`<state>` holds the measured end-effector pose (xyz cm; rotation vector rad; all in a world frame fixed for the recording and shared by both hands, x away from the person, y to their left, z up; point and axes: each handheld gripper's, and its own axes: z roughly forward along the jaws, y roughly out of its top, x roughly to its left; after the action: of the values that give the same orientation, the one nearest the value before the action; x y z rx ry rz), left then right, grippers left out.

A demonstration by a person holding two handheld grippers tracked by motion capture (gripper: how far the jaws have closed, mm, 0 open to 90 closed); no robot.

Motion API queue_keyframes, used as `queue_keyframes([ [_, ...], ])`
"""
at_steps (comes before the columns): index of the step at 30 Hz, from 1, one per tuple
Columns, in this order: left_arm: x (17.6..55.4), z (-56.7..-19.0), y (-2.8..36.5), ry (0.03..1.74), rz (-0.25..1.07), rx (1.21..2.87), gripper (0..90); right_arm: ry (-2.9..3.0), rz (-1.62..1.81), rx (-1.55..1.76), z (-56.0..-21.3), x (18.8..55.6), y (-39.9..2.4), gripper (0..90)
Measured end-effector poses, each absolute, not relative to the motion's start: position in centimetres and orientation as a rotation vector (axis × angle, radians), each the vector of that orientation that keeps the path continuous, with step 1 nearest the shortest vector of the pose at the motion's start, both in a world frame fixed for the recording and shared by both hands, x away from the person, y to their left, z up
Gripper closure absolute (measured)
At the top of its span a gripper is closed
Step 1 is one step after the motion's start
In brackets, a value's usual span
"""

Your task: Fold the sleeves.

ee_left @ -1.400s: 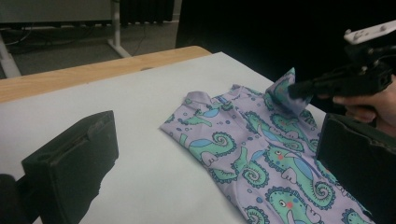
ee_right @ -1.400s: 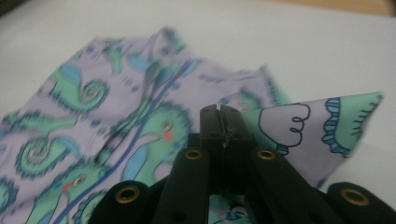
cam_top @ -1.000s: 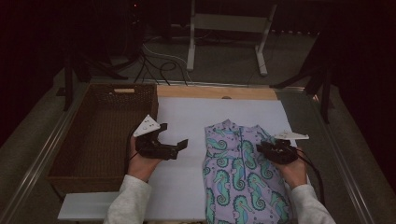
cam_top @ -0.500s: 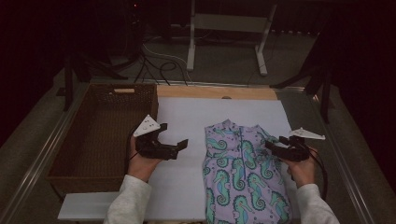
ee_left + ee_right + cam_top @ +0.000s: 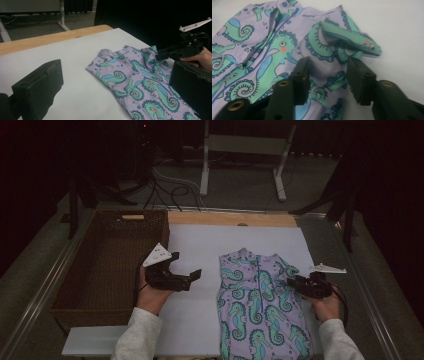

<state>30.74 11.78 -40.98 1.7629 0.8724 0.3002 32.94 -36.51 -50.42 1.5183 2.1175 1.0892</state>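
Observation:
A lilac baby garment (image 5: 255, 305) printed with green seahorses lies flat on the white sheet (image 5: 200, 320), collar toward the far side. My right gripper (image 5: 292, 282) rests low at its right sleeve. In the right gripper view its jaws (image 5: 329, 63) straddle the cloth near the folded sleeve (image 5: 352, 41). They have just been closing, and a gap still shows beside each pad. My left gripper (image 5: 186, 265) hovers left of the garment, wide open with nothing between its jaws (image 5: 115, 90). From there the garment (image 5: 140, 82) and the right gripper (image 5: 162, 53) are in sight.
A brown wicker basket (image 5: 65, 290) stands at the left of the sheet. A wooden table edge (image 5: 230, 218) runs along the far side. Beyond it are a white metal stand (image 5: 240, 150) and cables (image 5: 175, 187) on the floor.
The right gripper has shifted slightly to the right and down onto the garment's right sleeve. The left gripper has stayed where it was.

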Motion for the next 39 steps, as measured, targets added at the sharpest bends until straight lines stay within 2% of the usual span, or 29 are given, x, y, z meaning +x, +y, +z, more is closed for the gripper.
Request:
queue_keyframes([
  [1, 30.7, -41.0, 11.8, 0.872, 0.300, 1.763, 0.0, 2.123, 1.085, 1.520, -50.5, 33.0, -36.3, 63.6],
  [2, 30.7, -41.0, 11.8, 0.872, 0.300, 1.763, 0.0, 2.123, 1.085, 1.520, -50.5, 33.0, -36.3, 63.6],
  [3, 30.7, -41.0, 11.8, 0.872, 0.300, 1.763, 0.0, 2.127, 1.074, 1.505, -50.6, 33.1, -36.0, 77.7],
  [5, 30.7, -41.0, 11.8, 0.872, 0.300, 1.763, 0.0, 2.124, 1.084, 1.506, -50.5, 33.1, -35.9, 77.7],
  [6, 30.7, -41.0, 11.8, 0.872, 0.299, 1.761, 0.0, 2.107, 1.107, 1.493, -50.1, 32.9, -35.8, 86.9],
  [15, 30.7, -41.0, 11.7, 0.873, 0.304, 1.765, 0.0, 2.054, 1.247, 1.395, -46.5, 31.8, -34.4, 87.3],
  [22, 30.7, -41.0, 11.8, 0.873, 0.304, 1.765, 0.0, 2.039, 1.292, 1.372, -45.0, 32.6, -33.2, 87.4],
  [29, 30.7, -41.0, 11.8, 0.874, 0.304, 1.764, 0.0, 2.071, 1.301, 1.372, -45.2, 34.1, -32.2, 87.4],
  [39, 30.7, -41.0, 11.8, 0.873, 0.304, 1.765, 0.0, 2.143, 1.287, 1.383, -47.2, 35.5, -30.4, 87.2],
])
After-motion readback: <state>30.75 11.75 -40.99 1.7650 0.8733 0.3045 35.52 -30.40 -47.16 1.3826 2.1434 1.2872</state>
